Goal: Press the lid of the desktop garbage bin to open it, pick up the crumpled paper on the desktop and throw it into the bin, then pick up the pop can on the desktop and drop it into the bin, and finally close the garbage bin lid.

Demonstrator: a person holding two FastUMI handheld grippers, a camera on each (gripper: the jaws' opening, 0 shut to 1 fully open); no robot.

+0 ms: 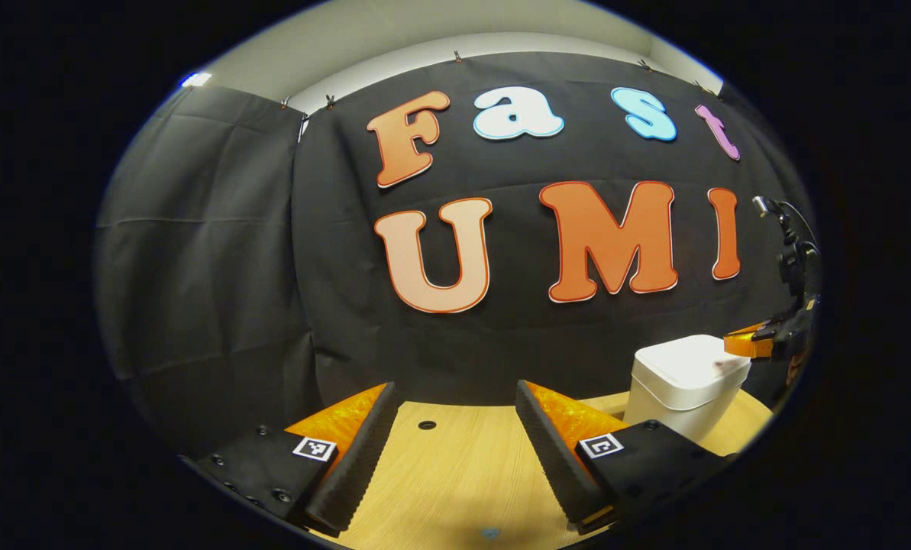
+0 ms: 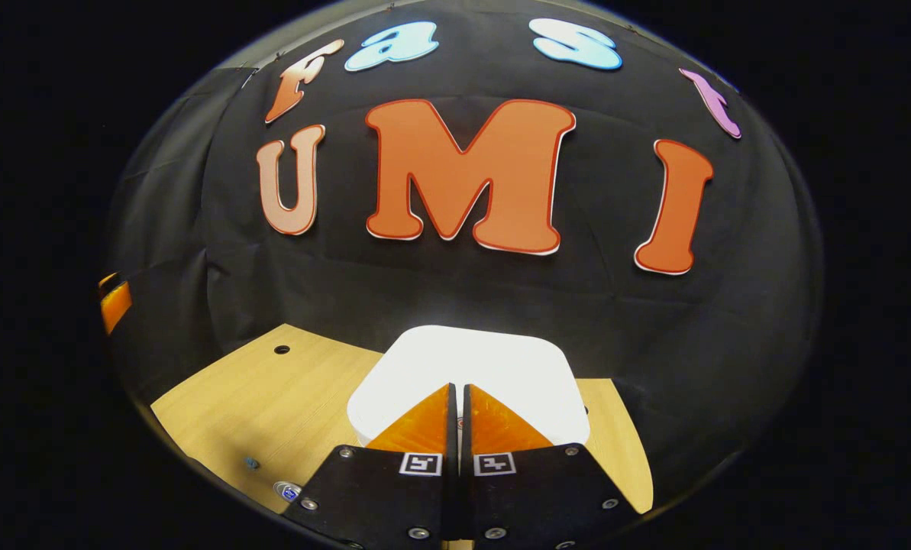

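The white desktop bin (image 1: 684, 382) stands on the wooden table (image 1: 455, 473) at the right, with its lid (image 2: 463, 359) lying flat and closed. My right gripper (image 2: 457, 387) is shut with nothing between its fingers, and its tips hang over the near middle of the lid. From the left gripper view the right gripper (image 1: 764, 340) sits at the lid's far right edge; whether it touches the lid I cannot tell. My left gripper (image 1: 455, 386) is open and empty, low over bare table to the left of the bin.
A small round hole (image 1: 427, 425) marks the tabletop near the back wall. A small silver and blue round thing (image 2: 287, 490) lies at the table's near edge, too small to identify. The left gripper (image 2: 115, 302) shows far left. Black cloth walls close off the back and sides.
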